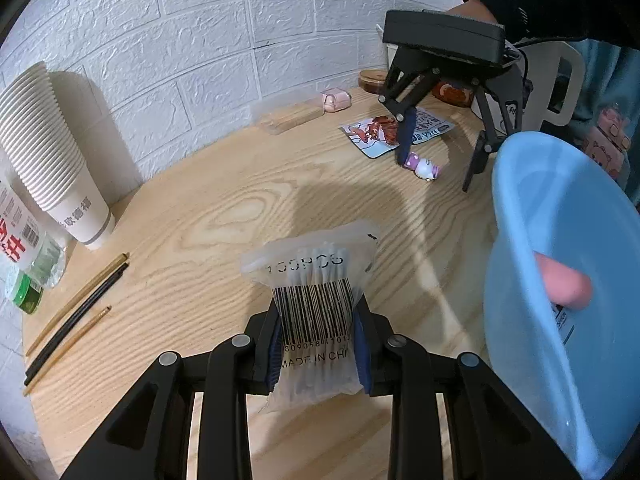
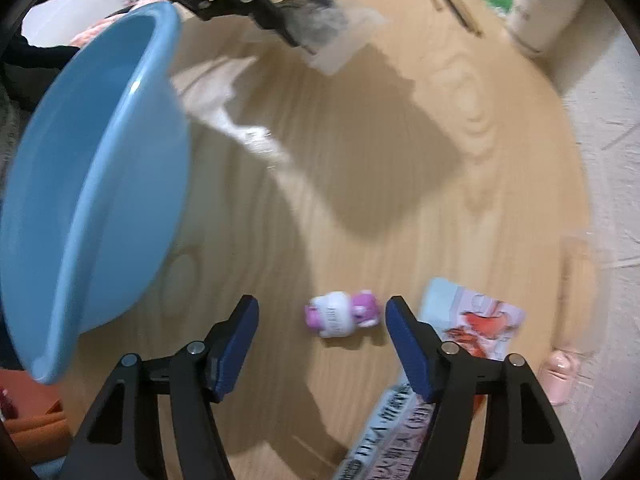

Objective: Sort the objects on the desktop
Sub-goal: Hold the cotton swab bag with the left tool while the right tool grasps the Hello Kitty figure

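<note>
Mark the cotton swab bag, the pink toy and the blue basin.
cotton swab bag (image 1: 314, 304), left wrist view, on its barcode.
pink toy (image 2: 340, 314), right wrist view, on its white middle.
blue basin (image 2: 100, 184), right wrist view, on its inner wall.

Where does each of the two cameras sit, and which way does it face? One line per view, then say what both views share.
Left wrist: on the left gripper, facing along its fingers, shut on a cotton swab bag; a sleeved hand holds the right gripper beyond.
Right wrist: on the right gripper, facing steeply down at a small toy figure between its open fingers.
Shared: toy, swab bag, blue basin, wooden table.
</note>
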Demonstrator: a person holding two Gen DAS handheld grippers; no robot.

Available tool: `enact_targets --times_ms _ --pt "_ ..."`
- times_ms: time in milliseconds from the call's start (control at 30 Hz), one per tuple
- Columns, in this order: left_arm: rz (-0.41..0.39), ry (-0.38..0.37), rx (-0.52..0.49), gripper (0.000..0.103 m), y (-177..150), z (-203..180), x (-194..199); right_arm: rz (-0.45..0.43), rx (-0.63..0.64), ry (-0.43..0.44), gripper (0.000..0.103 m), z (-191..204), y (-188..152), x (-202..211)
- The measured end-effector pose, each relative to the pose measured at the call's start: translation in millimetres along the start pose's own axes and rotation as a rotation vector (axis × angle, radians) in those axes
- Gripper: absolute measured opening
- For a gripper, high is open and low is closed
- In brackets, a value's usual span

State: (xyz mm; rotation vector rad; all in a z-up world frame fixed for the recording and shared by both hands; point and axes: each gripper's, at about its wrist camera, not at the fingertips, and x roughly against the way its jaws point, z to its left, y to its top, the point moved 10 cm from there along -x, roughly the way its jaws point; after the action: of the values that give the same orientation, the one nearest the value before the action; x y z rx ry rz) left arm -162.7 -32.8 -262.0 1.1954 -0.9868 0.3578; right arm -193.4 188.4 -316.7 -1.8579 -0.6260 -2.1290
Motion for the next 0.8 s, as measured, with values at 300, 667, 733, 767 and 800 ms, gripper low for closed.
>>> enact_targets --times_ms 300,667,733,767,800 --pt "0.004 0.022 0.039 0.028 -6 -5 2 0.005 0.102 -0.08 0.055 6 -8 -7" --pt "-0.009 0.026 0.039 0.028 -1 -5 7 0.002 0.115 -0.101 0.037 22 -17 -10" --pt "-0.003 0.024 0.031 0.028 -2 -6 8 -0.001 0.112 -0.101 0.037 26 -18 -11" --pt "-0.001 0.024 0.029 0.028 -2 -5 8 -0.001 0.112 -0.104 0.037 28 -19 -11" --pt "0.0 0.024 0.028 0.028 -2 -5 8 -0.001 0.115 -0.111 0.037 30 -20 -11"
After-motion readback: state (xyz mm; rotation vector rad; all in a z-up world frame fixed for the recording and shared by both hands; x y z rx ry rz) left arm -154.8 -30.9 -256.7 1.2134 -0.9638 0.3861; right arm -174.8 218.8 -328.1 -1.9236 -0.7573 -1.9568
